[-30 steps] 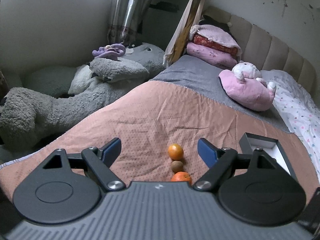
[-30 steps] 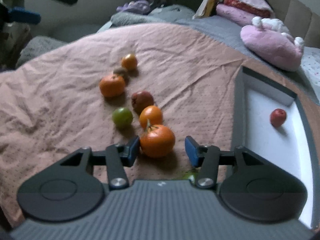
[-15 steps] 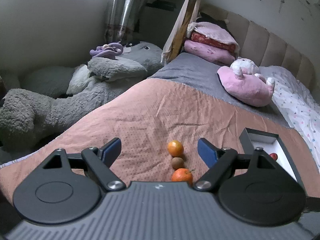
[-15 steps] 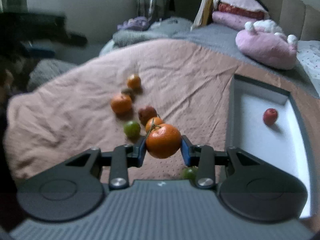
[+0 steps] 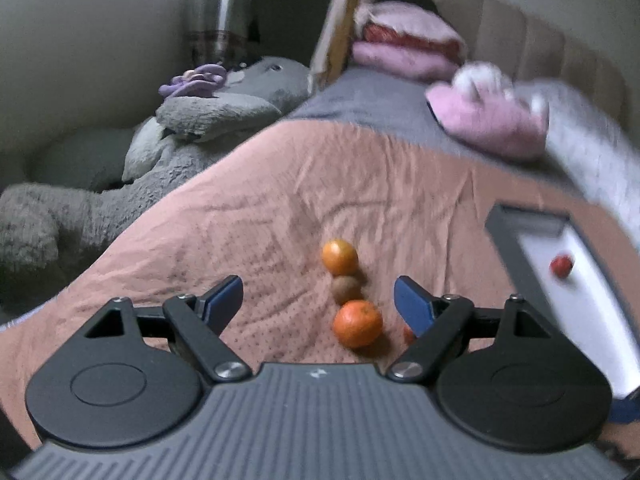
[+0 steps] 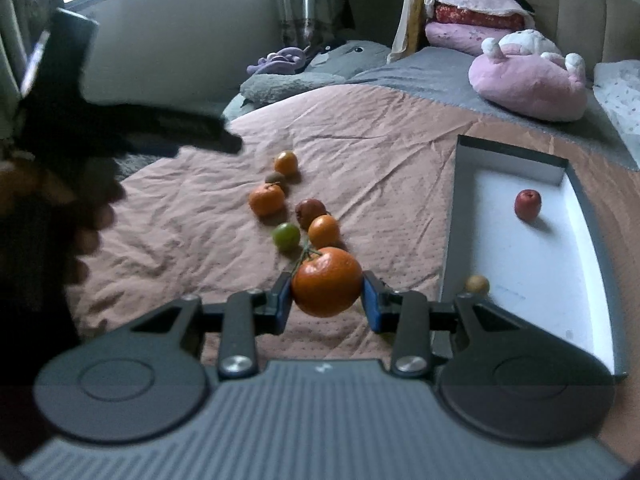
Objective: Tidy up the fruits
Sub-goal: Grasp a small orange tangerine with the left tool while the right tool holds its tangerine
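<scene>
Above the pink blanket (image 6: 360, 128) on the bed, the right gripper (image 6: 326, 294) is clenched on a large orange (image 6: 326, 282) with a green stem, both blue pads pressed against its sides, the fruit clear of the cloth. Beyond it a loose line of fruit lies on the blanket: a small orange (image 6: 323, 231) touching a dark red fruit (image 6: 310, 210), a green fruit (image 6: 286, 237) just beside them, then a mandarin (image 6: 267, 199), a brown kiwi (image 6: 275, 179) and another small orange (image 6: 286, 163) farther toward the head of the bed. Near the bed's right edge sits a grey box (image 6: 450, 216) with a white floor, holding a red fruit (image 6: 527, 205) and a small tan fruit (image 6: 477, 284) at its near corner. The left gripper (image 5: 318, 300) hangs released over the blanket, its jaws wide apart and holding nothing, with the mandarin (image 5: 357, 323), kiwi (image 5: 346, 289) and orange (image 5: 339, 257) lying between them. A pink plush toy (image 6: 528, 78) rests on the grey sheet behind.
</scene>
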`<state>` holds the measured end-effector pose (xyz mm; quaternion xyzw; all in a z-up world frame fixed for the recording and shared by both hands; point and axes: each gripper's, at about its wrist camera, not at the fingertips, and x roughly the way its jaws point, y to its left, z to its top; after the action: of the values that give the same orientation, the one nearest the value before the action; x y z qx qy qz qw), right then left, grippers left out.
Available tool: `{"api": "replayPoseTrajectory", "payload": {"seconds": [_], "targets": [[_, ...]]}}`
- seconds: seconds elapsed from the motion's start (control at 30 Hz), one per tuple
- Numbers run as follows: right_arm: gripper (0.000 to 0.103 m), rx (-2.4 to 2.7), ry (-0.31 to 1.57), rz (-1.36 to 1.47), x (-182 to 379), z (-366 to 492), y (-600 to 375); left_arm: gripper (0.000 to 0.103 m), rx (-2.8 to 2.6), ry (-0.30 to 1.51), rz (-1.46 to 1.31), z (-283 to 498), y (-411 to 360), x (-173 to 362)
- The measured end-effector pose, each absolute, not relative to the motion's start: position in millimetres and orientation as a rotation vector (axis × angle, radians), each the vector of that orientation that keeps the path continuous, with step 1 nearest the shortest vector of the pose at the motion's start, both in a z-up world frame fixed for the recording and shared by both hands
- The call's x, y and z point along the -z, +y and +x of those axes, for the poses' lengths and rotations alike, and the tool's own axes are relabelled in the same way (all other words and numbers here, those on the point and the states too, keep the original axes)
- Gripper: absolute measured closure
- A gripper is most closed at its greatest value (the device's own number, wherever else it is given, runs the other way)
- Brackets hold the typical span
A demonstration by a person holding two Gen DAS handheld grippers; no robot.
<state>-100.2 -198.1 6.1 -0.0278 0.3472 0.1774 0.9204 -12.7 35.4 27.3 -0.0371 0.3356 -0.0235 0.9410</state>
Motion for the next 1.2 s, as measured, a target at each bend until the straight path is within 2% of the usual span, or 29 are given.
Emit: {"api": "replayPoseTrajectory", "payload": {"seconds": [0.13, 0.3, 0.73, 0.8, 0.83, 0.87, 1.2], "targets": [[0.064, -0.375, 0.711, -0.048, -6, -100, -198, 0.019, 0.063, 0.725, 0.014, 0, 15, -9], [0.064, -0.371, 0.718, -0.037, -5, -97, -199, 0.032, 0.076, 0.783, 0.005, 20, 10, 11], [0.064, -0.349, 0.702, -0.038, -13, -94, -199, 0.040, 0.160, 0.855, 0.076, 34, -7, 35], [0.064, -0.343, 0.695, -0.042, -16, -96, -200, 0.050, 0.181, 0.852, 0.081, 36, -9, 37], [0.064, -0.340, 0.692, -0.044, -18, -97, -200, 0.060, 0.199, 0.857, 0.069, 36, -10, 37], [0.064, -0.337, 0.688, -0.046, -20, -98, -200, 0.065, 0.218, 0.863, 0.062, 36, -10, 38], [0.064, -0.307, 0.644, -0.059, -40, -111, -210, 0.067, 0.196, 0.857, 0.051, 31, -4, 32]]}}
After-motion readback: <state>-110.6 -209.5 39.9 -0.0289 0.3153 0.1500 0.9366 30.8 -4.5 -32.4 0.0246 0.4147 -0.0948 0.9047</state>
